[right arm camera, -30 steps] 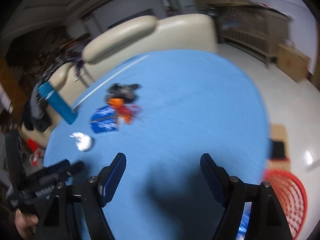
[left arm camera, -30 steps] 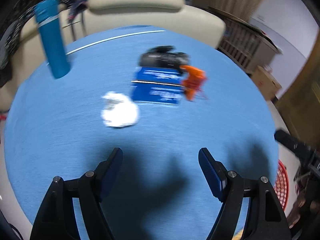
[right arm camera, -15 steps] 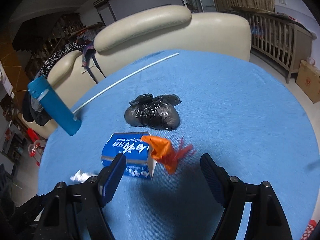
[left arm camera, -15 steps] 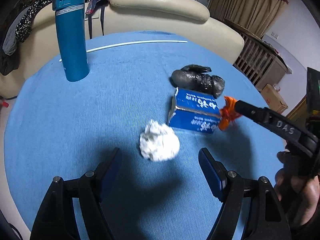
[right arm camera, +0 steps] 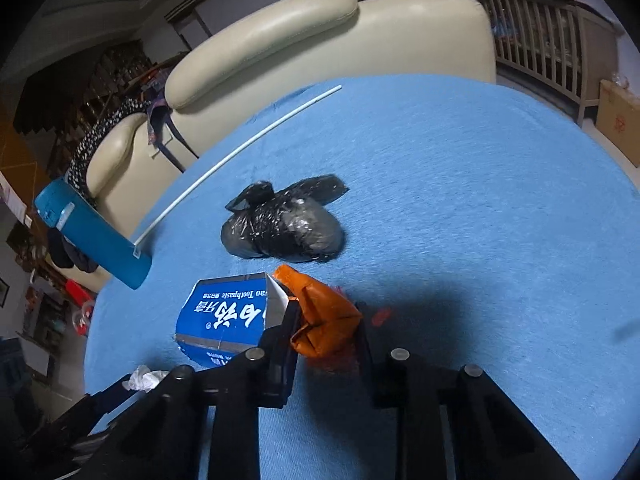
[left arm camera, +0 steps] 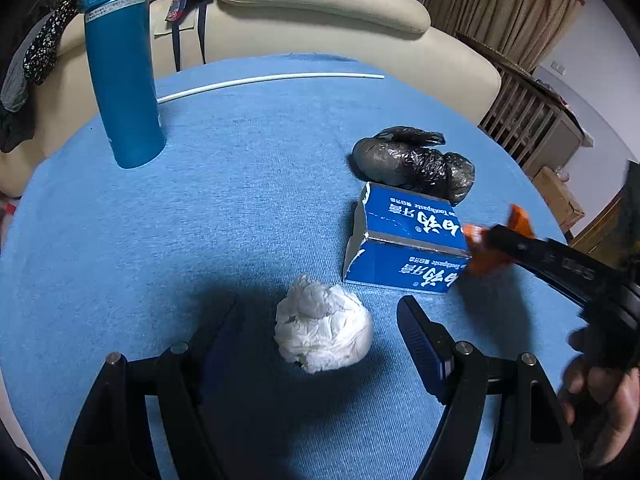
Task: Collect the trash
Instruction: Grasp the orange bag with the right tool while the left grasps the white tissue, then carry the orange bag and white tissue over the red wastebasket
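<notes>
A crumpled white tissue ball (left arm camera: 322,334) lies on the blue tablecloth (left arm camera: 240,200) between the fingers of my left gripper (left arm camera: 320,308), which is open and not touching it. My right gripper (right arm camera: 326,314) is shut on an orange wrapper (right arm camera: 316,300), which lies on the cloth against the end of a blue toothpaste box (right arm camera: 228,316). The left wrist view shows that gripper (left arm camera: 496,240) reaching in from the right, held by a hand. Just beyond the box (left arm camera: 404,248) lies a knotted black plastic bag (left arm camera: 412,168).
A tall blue bottle (left arm camera: 120,64) stands at the far left of the round table. A thin white rod (left arm camera: 268,80) lies near the far edge. A cream sofa (left arm camera: 320,8) stands right behind the table, and a cardboard box (right arm camera: 618,120) sits on the floor to the right.
Both grippers moved in over the table toward the trash. The right jaws went from open to shut on the orange wrapper. The tissue ball now lies between the left fingers.
</notes>
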Tool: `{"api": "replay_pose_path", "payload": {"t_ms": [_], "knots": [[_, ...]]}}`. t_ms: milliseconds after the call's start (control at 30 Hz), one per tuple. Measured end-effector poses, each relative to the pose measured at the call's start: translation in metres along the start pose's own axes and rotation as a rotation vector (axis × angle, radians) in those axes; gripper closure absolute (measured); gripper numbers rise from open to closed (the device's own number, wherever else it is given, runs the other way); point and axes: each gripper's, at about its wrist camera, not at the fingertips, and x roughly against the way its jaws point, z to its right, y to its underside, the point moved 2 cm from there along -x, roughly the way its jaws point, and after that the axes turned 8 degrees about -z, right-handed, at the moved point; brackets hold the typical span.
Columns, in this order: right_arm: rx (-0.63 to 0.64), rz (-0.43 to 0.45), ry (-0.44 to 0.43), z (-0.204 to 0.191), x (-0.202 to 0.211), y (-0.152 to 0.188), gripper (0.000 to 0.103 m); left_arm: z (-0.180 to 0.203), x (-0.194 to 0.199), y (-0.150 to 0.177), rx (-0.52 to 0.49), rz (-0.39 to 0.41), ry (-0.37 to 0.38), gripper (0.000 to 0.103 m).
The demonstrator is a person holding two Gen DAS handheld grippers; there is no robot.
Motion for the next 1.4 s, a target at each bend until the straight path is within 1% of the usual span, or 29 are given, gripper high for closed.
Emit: {"api": "replay_pose_path", "payload": {"t_ms": [67,100,133,167,200,333,433,567,767,1400], "knots": [[-0.010,0.020,-0.008,0.004,0.012,0.004,0.076,0.001,-0.005,-0.001,0.002,0.005,-0.007,0.025],[-0.014,0.025,-0.013,0.006,0.017,0.005,0.076,0.002,-0.009,-0.001,-0.003,0.000,-0.001,0.032],[-0.015,0.030,-0.017,0.006,0.022,0.007,0.076,0.003,-0.014,-0.001,-0.017,-0.016,0.007,0.065],[-0.015,0.038,-0.020,0.006,0.028,0.010,0.076,0.004,-0.018,-0.001,-0.022,-0.037,-0.003,0.063],[-0.014,0.043,-0.022,0.006,0.032,0.011,0.076,0.005,-0.016,0.000,-0.025,-0.023,-0.009,0.064],[-0.016,0.066,-0.027,0.009,0.053,0.022,0.076,0.010,-0.005,0.004,-0.046,-0.014,-0.025,0.065],[-0.013,0.071,-0.030,0.009,0.063,0.031,0.076,0.012,0.012,0.010,-0.047,0.010,-0.059,0.065],[-0.006,0.079,-0.033,0.006,0.076,0.045,0.076,0.012,0.034,0.020,-0.044,0.035,-0.083,0.065],[0.005,0.089,-0.038,0.000,0.092,0.063,0.076,0.013,0.054,0.031,-0.039,0.062,-0.087,0.065],[0.044,0.082,-0.063,-0.020,0.110,0.100,0.076,0.019,0.082,0.052,-0.041,0.099,-0.086,0.065]]}}
